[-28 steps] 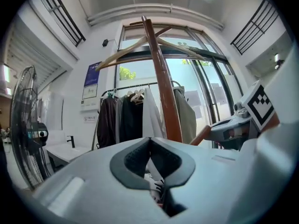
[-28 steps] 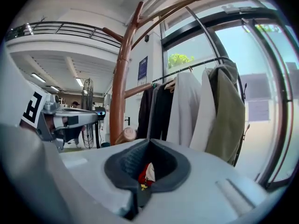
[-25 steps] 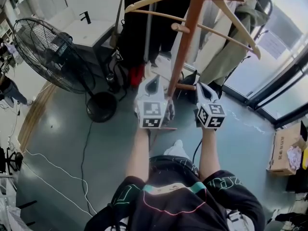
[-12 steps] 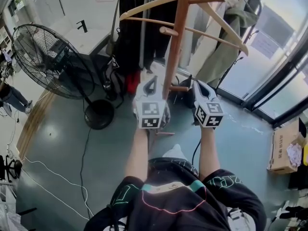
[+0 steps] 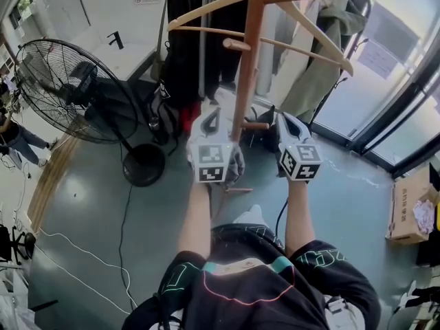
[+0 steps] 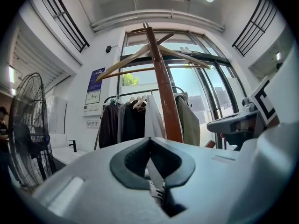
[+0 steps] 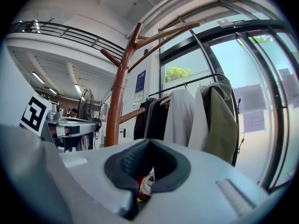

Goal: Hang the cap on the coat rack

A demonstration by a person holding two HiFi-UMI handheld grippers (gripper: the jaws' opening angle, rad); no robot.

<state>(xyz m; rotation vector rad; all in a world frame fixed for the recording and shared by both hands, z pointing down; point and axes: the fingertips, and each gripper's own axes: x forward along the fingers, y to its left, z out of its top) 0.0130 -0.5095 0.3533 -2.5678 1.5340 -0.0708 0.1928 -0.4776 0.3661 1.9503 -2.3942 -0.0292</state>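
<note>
Though unclear overhead, jaws of left hand-held gripper [image 6: 149, 141] and right hand-held gripper [image 7: 149, 143] (own views) meet.

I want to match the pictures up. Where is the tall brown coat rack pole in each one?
Head view: the coat rack pole runs from the top edge down to the middle, just right of centre.
Left gripper view: it stands in the centre, leaning slightly.
Right gripper view: it stands left of centre.
Shared landmark: the hanging clothes behind the pole.
</note>
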